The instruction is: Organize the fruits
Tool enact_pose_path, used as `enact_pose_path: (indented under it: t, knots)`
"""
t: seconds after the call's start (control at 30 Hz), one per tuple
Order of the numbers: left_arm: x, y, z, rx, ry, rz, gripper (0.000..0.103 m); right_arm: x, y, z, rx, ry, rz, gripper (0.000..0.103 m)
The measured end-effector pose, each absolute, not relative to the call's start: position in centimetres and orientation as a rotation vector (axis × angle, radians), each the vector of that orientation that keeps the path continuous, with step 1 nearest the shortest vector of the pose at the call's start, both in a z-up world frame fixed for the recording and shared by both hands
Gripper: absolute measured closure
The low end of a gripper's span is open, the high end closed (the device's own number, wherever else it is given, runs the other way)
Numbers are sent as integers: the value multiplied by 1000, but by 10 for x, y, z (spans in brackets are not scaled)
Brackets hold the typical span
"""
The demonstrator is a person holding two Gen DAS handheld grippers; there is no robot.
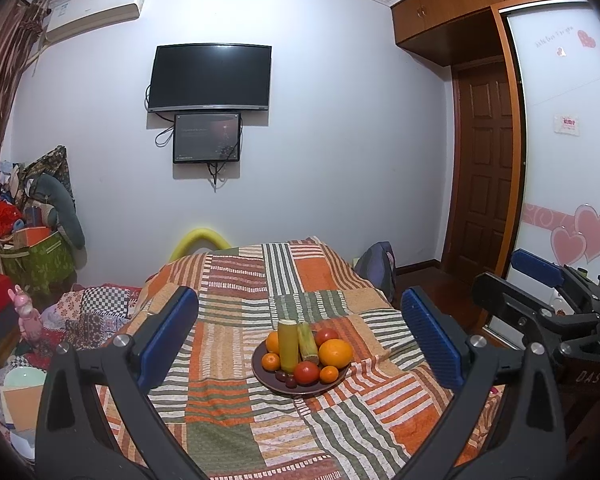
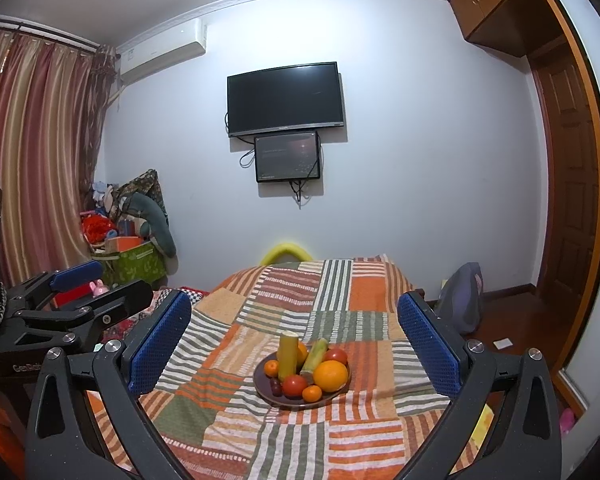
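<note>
A round dark-brown plate (image 1: 300,389) is seen resting on the striped patchwork blanket (image 1: 228,412), and all visible fruit is gathered on it: a large orange (image 1: 335,353), red tomatoes (image 1: 306,372), small mandarins (image 1: 271,361), dark grapes (image 1: 286,378) at the near rim, and two upright sugarcane sections (image 1: 289,345). This fits either a heap awaiting sorting or a finished arrangement. The left gripper (image 1: 298,344) and right gripper (image 2: 294,346) are both held wide apart and empty, short of the plate. Any grasp is best kept gentle, since the canes look easily toppled.
</note>
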State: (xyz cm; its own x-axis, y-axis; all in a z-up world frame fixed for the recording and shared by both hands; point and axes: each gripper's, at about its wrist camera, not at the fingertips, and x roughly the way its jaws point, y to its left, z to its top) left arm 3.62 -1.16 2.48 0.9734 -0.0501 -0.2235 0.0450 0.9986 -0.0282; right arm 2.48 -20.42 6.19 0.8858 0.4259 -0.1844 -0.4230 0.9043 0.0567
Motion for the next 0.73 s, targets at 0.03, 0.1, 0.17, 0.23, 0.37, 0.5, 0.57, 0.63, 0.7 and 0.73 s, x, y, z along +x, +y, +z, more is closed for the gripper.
enact_pose_path:
  t: [0.03,0.1,0.17,0.23,0.37,0.5,0.57,0.63,0.7,0.73]
  knots:
    - [36,-12,25,-21,225,-47,0,25,-204,62,15,195,441,0]
    - [37,-12,25,-17,234,-53,0,25,-204,62,15,195,442,0]
    - [38,-12,25,-16,238,-57,0,25,-204,62,14,194,442,0]
    - [38,-12,25,-16,235,-55,0,25,-205,62,13,192,441,0]
    - [38,-12,25,-24,237,-62,0,26,-205,62,14,194,439,0]
    - [38,-12,24,-26,238,-64,0,26,-205,62,15,194,436,0]
    - [38,-12,24,-25,238,-62,0,27,-204,62,16,195,436,0]
    - [38,-12,24,-24,242,-68,0,27,-204,61,16,195,433,0]
    - [39,-13,23,-23,246,-70,0,27,-205,60,18,196,433,0]
    - [39,-13,22,-23,249,-70,0,28,-205,60,18,197,433,0]
